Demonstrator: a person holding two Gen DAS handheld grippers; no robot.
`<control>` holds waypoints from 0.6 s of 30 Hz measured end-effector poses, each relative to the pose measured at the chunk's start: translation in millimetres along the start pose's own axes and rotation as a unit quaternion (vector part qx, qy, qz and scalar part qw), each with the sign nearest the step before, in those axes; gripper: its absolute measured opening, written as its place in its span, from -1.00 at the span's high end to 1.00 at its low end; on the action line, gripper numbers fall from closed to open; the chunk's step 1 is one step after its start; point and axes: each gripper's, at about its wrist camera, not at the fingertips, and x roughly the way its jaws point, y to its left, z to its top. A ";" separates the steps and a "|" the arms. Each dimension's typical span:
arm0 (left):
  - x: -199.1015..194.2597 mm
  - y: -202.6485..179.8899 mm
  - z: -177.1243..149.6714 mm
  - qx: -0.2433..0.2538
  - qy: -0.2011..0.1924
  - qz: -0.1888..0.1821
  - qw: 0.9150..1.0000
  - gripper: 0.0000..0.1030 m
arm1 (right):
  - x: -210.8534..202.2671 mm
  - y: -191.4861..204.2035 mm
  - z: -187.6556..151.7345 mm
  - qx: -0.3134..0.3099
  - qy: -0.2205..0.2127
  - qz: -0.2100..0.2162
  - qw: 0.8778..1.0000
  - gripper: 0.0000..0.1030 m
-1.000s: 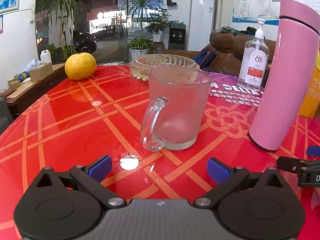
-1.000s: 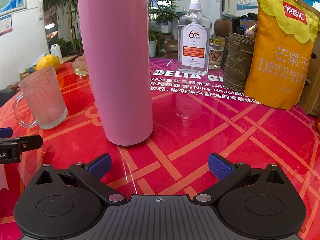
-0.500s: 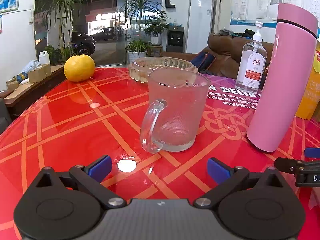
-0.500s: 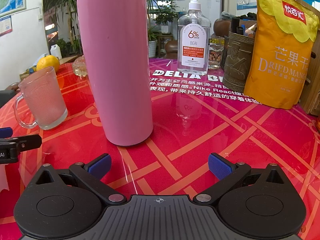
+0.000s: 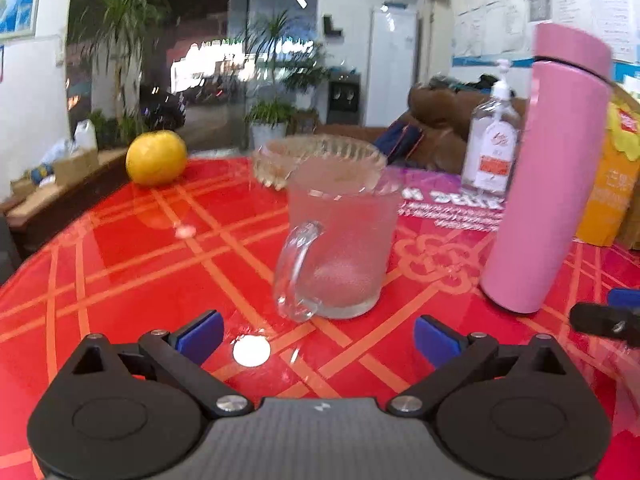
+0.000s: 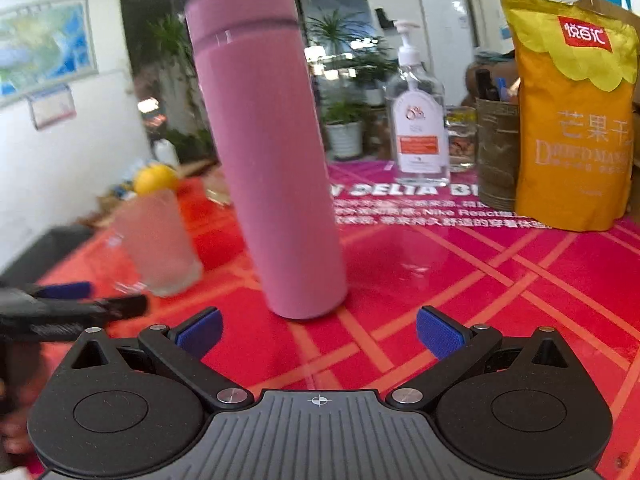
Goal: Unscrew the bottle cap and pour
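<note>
Here the right gripper (image 6: 319, 330) is hovering low, jaws spread wide and holding nothing, facing the pink thermos bottle (image 6: 269, 168) (cap on) standing upright on the red table (image 6: 460, 280). The left gripper (image 5: 318, 338) is likewise gaping empty before the frosted glass mug (image 5: 340, 236).

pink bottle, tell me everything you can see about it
The pink bottle is a tall, smooth, matte cylinder, all one colour, with a dark seam below its cap, which is on. It stands upright on the red patterned table, right of the frosted glass mug and apart from it. Nothing grips it; the right tool sits open just before its base.
</note>
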 end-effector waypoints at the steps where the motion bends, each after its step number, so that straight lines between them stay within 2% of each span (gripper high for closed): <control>1: -4.3 -3.2 -1.2 0.005 -0.011 -0.003 1.000 -1.00 | -5.9 -2.2 5.2 0.005 0.000 0.001 1.000 -1.00; 4: -16.8 -14.6 -3.6 0.013 -0.039 -0.016 0.999 -1.00 | -25.2 -7.2 24.4 0.007 -0.009 0.013 1.000 -1.00; 6: -23.8 -22.6 -3.4 0.013 -0.050 -0.027 0.998 -1.00 | -36.3 -6.1 36.2 -0.018 -0.021 0.021 0.999 -1.00; 11: -35.8 -41.7 6.8 0.008 -0.067 -0.060 0.996 -1.00 | -51.0 5.5 58.3 -0.060 -0.024 -0.001 0.998 -1.00; 18: -40.4 -74.9 30.5 0.020 -0.115 -0.086 0.989 -1.00 | -66.1 15.3 79.5 -0.109 -0.040 0.027 0.993 -1.00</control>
